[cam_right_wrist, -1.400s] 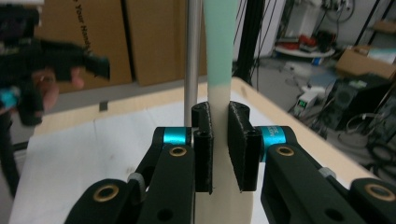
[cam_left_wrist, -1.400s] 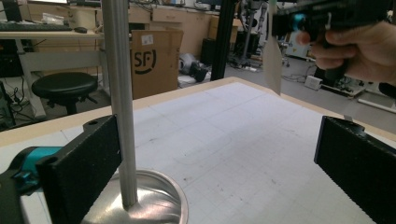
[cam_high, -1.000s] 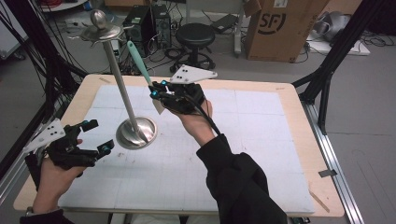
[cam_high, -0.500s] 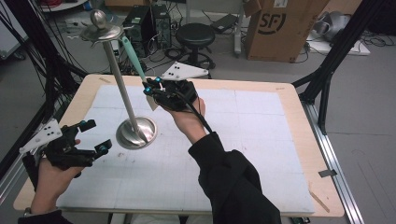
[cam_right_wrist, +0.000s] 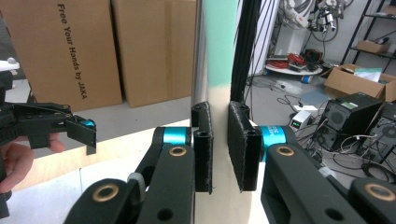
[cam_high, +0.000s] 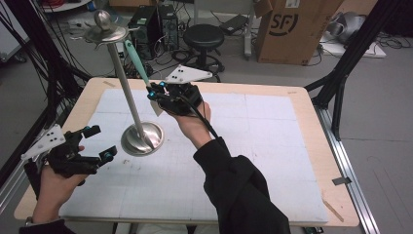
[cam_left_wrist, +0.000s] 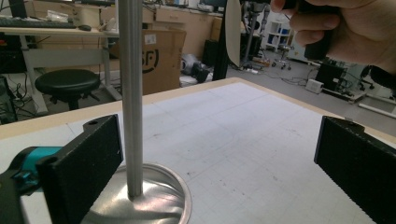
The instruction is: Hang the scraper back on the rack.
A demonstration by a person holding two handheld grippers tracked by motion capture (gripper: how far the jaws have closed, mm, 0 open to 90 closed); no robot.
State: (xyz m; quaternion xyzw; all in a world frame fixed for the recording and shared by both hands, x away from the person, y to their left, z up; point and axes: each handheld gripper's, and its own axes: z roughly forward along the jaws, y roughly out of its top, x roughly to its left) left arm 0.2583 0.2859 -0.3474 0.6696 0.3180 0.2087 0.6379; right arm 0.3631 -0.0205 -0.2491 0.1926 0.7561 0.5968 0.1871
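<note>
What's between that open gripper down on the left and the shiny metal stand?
Nothing: in the high view, only bare white mat separates the left hand-held gripper from the stand's round base. The left gripper view shows its jaws apart, empty.

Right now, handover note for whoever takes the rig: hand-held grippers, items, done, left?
Right hand-held gripper: shut on the mint-handled utensil, raised beside the top disc of the metal stand; handle up, pale blade below the jaws.
Left hand-held gripper: open, nothing held, low near the stand's base; the pole stands just inside one jaw, untouched.
Stand upright at the table's left-centre.
Done: utensil picked up and lifted to the stand top.
Left: probably hanging it on the top disc, then releasing; whether it touches the disc is unclear.
</note>
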